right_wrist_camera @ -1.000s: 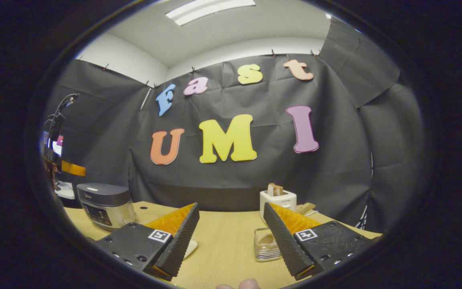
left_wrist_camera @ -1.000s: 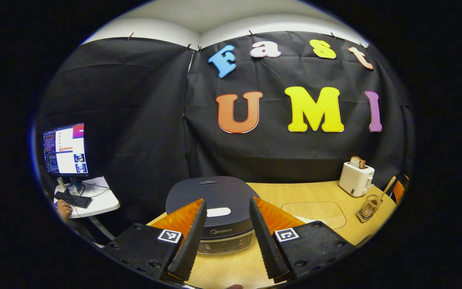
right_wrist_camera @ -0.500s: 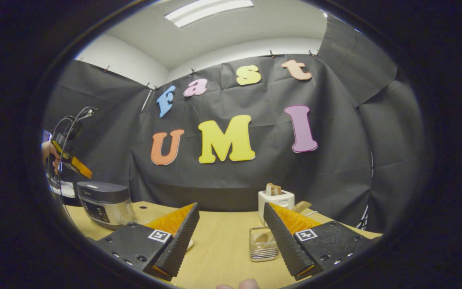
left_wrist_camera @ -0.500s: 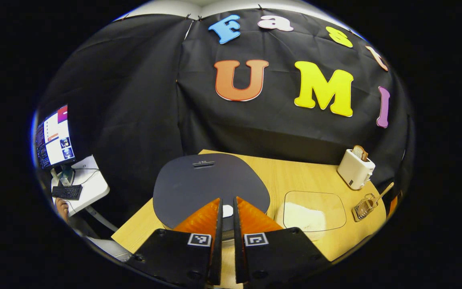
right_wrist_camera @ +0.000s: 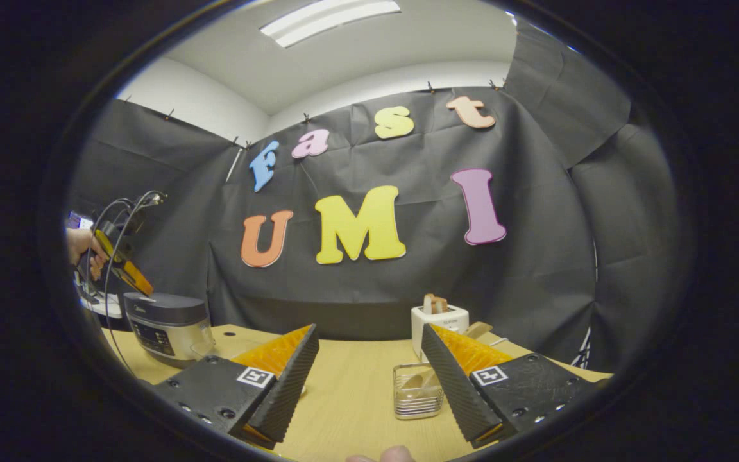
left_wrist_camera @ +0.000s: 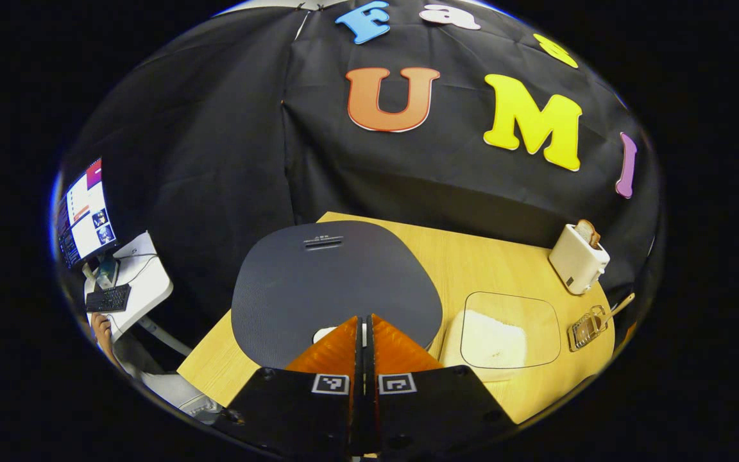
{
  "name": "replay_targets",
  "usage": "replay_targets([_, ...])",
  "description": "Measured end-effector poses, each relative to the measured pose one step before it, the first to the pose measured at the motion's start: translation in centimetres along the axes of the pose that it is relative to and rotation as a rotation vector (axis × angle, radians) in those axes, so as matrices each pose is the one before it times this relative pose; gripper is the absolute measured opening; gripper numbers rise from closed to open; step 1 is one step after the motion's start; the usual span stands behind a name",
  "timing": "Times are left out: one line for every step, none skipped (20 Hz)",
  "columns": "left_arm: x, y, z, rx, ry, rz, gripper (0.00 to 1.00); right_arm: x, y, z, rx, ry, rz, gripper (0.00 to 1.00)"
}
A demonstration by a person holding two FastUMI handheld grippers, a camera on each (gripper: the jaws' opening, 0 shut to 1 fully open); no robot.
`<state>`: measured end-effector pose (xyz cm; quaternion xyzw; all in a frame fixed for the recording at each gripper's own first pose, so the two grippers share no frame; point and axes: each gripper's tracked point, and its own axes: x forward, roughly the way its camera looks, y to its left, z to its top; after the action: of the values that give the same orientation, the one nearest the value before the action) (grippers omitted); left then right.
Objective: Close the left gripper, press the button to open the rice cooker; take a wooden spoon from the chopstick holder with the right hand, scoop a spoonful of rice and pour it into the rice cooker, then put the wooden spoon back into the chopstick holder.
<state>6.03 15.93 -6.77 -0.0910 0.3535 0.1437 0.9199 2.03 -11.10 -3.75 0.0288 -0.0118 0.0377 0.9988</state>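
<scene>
Two fingers pressed together into one wedge is what we have on the left gripper [left_wrist_camera: 363,317], poised over the front edge of the rice cooker [left_wrist_camera: 334,282]. We judge the step in hand to be the press on the button [left_wrist_camera: 324,333], the pale oval at the front of the lid, which peeks out just to the left of our closed tips. To do it well we should come straight down onto that oval, nudging slightly left so the joined tips land on its middle and not on the lid beside it, and push firmly enough for the latch to give. Once it releases, we should lift clear so the lid has room to swing up.

In the right gripper view the left gripper [right_wrist_camera: 129,276] hangs just above the rice cooker [right_wrist_camera: 167,324], tilted down at its top; whether it touches the lid we cannot tell.

Our right gripper [right_wrist_camera: 369,362] waits with its fingers spread wide and nothing between them. The chopstick holder [right_wrist_camera: 417,391], a wire basket, stands on the table [right_wrist_camera: 356,398] well to the right of the rice cooker, and its near wall sits just ahead of our open fingers. The wooden spoon [left_wrist_camera: 616,307] leans out of that holder. Rice lies in the clear tray [left_wrist_camera: 510,330] just to the right of the rice cooker, between it and the holder.
</scene>
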Motion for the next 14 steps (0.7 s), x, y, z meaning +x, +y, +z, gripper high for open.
replay_targets([-0.063, -0.033, 0.046, -0.00593, -0.0021, -0.00104, 0.03, -0.047, 0.019, -0.137, 0.00667, 0.00334, 0.00247, 0.96])
replay_targets([0.356, 0.153, 0.182, -0.00599, -0.00006, 0.00089, 0.03, -0.084, -0.023, -0.148, 0.00538, 0.00105, -0.0003, 0.96])
replay_targets([-0.178, 0.049, -0.068, -0.02352, 0.00465, 0.00391, 0.03, -0.038, -0.024, -0.031, 0.00285, 0.00058, -0.00212, 0.95])
replay_targets([0.285, -0.073, -0.421, -0.02098, 0.00364, 0.00236, 0.03, 0.049, 0.04, -0.149, 0.00344, -0.00008, -0.00119, 0.95])
replay_targets([-0.177, 0.001, -0.214, 0.00182, 0.00167, -0.00096, 0.03, 0.028, 0.239, -0.03, 0.00602, 0.00009, 0.0033, 0.95])
replay_targets([0.139, 0.147, 0.075, 0.01611, -0.00884, -0.00597, 0.03, 0.047, 0.344, -0.247, 0.00739, 0.00115, 0.00543, 0.95])
replay_targets([0.157, 0.114, -0.728, -0.01594, 0.0141, -0.00506, 0.03, 0.037, 0.356, -0.207, 0.00835, 0.00422, 0.00701, 0.95])
replay_targets([-0.22, -0.174, 0.488, -0.01236, -0.04029, -0.00694, 0.03, 0.054, 0.479, -0.312, 0.01046, 0.00612, 0.00857, 0.99])
replay_targets([0.025, -0.124, -0.332, 0.01336, -0.00524, -0.00148, 0.03, -0.011, 0.548, -0.375, 0.00264, 0.01274, 0.01608, 0.99])
replay_targets([0.083, 0.2, 0.148, 0.02265, -0.01038, 0.00282, 0.03, 0.068, 0.366, -0.472, -0.00823, 0.0111, 0.00921, 0.96])
replay_targets([-0.202, 0.143, 0.261, 0.01245, -0.01222, 0.00617, 0.03, 0.049, 0.007, 0.008, -0.00947, 0.00482, 0.00086, 0.93])
replay_targets([0.212, -0.033, -0.216, -0.00457, 0.00823, 0.00435, 0.04, -0.098, -0.065, 0.194, -0.00453, -0.00262, -0.00091, 0.96])
replay_targets([-0.079, -0.092, 0.25, -0.00583, -0.00741, -0.00157, 0.03, -0.172, -0.174, 0.315, -0.00372, -0.00666, -0.0055, 0.96])
replay_targets([0.049, -0.006, 0.124, -0.01043, 0.00521, -0.00264, 0.03, -0.191, -0.348, 0.374, -0.00547, -0.00789, -0.00974, 0.96])
